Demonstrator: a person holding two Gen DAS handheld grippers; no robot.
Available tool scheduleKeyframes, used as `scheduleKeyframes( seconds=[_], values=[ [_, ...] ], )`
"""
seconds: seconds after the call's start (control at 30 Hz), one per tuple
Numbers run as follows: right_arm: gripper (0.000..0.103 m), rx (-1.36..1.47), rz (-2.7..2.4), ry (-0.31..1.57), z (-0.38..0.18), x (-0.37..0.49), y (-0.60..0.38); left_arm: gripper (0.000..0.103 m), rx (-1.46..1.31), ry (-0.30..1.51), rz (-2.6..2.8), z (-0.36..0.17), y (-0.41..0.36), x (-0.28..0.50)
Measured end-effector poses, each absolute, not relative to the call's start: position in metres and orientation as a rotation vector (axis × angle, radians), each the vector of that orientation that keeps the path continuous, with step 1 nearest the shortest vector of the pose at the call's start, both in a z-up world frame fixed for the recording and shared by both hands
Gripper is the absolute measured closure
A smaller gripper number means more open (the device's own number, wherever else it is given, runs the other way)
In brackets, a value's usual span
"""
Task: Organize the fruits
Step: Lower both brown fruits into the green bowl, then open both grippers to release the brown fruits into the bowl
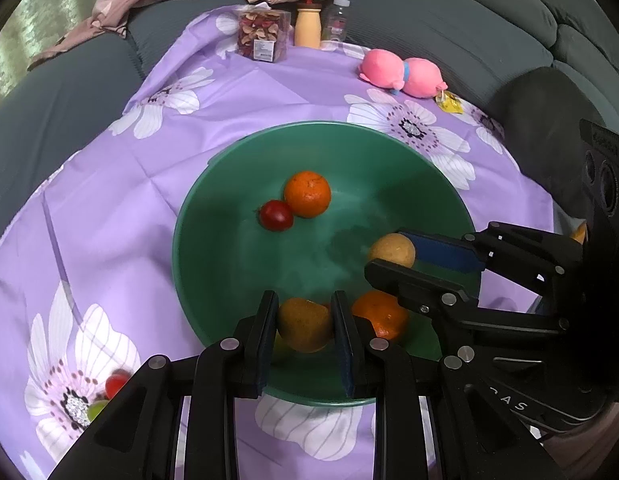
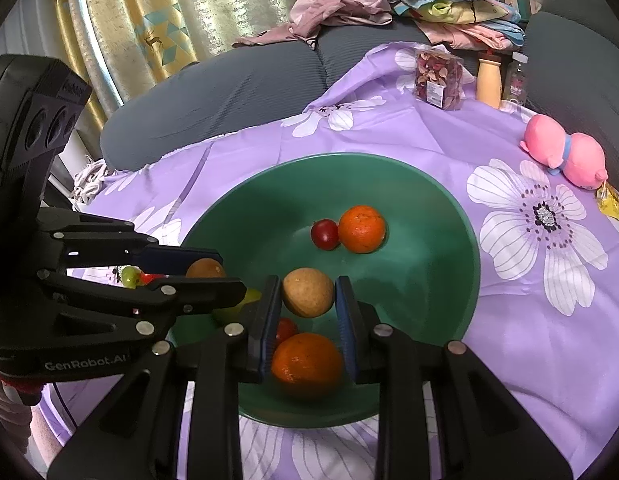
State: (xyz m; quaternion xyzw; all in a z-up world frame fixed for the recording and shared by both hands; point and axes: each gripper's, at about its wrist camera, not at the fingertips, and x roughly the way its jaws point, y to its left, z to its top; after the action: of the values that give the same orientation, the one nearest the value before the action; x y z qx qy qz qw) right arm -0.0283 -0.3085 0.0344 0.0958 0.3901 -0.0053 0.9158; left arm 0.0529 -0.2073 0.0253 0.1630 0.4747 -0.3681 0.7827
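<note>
Both the left gripper (image 1: 305, 320) and right gripper (image 2: 308, 294) are holding round, firm, smooth fruits between the jaws, over the green bowl (image 2: 449, 240), gripping them across the middle

My two grippers are crowding the near side of the green bowl (image 1: 245, 148); its far half, beyond the orange (image 1: 307, 194), is staying open.

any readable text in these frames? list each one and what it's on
"GenRobot.AI": white print on the body of the left claw, seen from the right wrist view.
"AS": the only legible letters of the white print on the right claw body in the left wrist view; the rest is cut off.
Camera module tops on both claws: embossed lettering, too blurred to read.
White label on the dried-fruit box: too small to read.
Bottle label: unreadable.
</note>
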Motion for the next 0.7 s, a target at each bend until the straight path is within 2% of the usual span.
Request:
scheduleKeyframes(
  seconds=[0.7],
  values=[
    [0.074, 0.187, -0.049, 0.805, 0.036, -0.032, -0.3093, 0.078, 0.383, 1.022, -0.749, 0.0248, -0.2043, 0.0552]
  ],
)
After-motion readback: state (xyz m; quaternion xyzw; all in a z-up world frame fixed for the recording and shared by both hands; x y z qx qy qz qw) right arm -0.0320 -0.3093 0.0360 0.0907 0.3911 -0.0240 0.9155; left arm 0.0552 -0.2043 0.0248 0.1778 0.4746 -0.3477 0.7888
